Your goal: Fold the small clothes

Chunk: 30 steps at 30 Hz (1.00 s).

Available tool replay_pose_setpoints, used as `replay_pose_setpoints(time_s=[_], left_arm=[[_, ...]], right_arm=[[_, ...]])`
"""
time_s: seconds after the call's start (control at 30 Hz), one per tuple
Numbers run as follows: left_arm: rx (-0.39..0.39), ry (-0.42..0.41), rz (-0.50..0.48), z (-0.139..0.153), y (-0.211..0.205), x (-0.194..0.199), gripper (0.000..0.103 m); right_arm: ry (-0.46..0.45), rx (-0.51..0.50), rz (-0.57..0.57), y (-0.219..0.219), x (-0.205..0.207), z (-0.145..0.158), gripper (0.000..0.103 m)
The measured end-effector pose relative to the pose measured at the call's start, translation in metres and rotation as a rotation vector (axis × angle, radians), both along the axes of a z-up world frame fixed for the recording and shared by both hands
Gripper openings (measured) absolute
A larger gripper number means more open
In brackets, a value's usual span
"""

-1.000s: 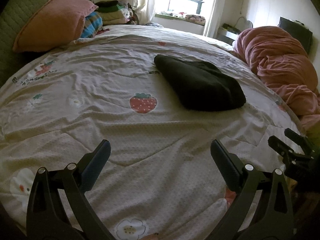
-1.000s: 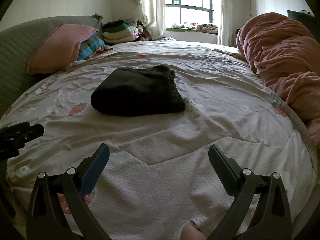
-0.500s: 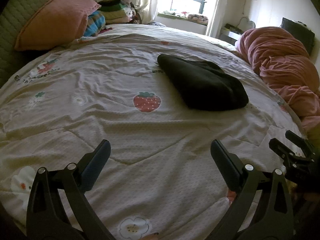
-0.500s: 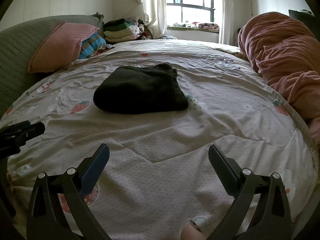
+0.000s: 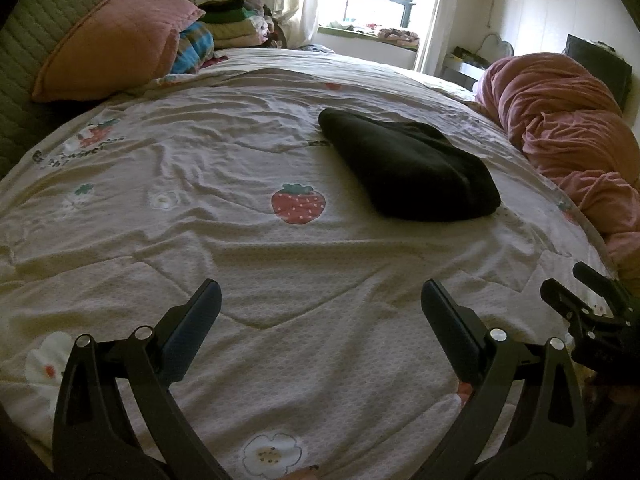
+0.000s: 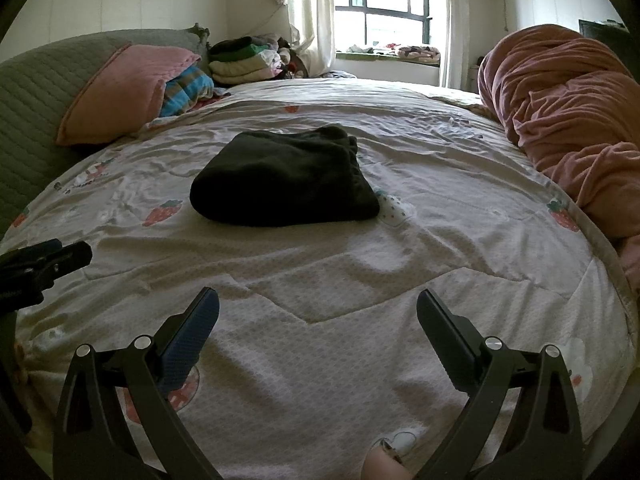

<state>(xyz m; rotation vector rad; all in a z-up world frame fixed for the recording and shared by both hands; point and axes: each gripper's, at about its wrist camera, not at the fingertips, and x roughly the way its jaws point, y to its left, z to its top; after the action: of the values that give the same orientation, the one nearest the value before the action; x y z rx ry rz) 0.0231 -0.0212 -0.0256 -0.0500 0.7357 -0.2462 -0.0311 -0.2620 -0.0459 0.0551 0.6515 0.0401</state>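
A dark folded garment point(image 5: 408, 168) lies on the strawberry-print bedspread point(image 5: 224, 240), in the middle of the bed; it also shows in the right wrist view point(image 6: 280, 180). My left gripper point(image 5: 320, 300) is open and empty, hovering over the near part of the bed, well short of the garment. My right gripper point(image 6: 318, 304) is open and empty too, also well back from the garment. The right gripper's fingers point(image 5: 580, 300) show at the right edge of the left wrist view. The left gripper's fingers point(image 6: 48, 260) show at the left edge of the right wrist view.
A bunched pink duvet point(image 5: 568, 136) lies along the right side of the bed. A pink pillow point(image 5: 108, 44) and a striped cushion point(image 5: 192, 48) lean on the grey headboard point(image 6: 36, 92) at left. A stack of folded clothes point(image 6: 244, 60) sits at the far corner near the window.
Both grippers have drawn back and tilted a little, so the garment sits slightly lower and farther in each view. The garment itself has not moved. Both grippers stay open.
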Motion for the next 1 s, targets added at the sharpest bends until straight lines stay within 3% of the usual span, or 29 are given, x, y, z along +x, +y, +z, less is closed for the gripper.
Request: replay_pose_setpoints(time_s=[0.8, 0.93, 1.0], left_arm=[[0.003, 0.015, -0.003, -0.004, 0.002, 0.001, 0.094], [0.024, 0.036, 0.009, -0.008, -0.001, 0.004, 0.094], [0.008, 0.058, 0.006, -0.011, 0.0, 0.005, 0.094]], right_arm=[[0.011, -0.003, -0.005, 0.002, 0.001, -0.003, 0.098], [0.024, 0.007, -0.06, -0.009, 0.0, -0.004, 0.098], [0.02, 0.008, -0.151, -0.028, -0.003, -0.004, 0.098]])
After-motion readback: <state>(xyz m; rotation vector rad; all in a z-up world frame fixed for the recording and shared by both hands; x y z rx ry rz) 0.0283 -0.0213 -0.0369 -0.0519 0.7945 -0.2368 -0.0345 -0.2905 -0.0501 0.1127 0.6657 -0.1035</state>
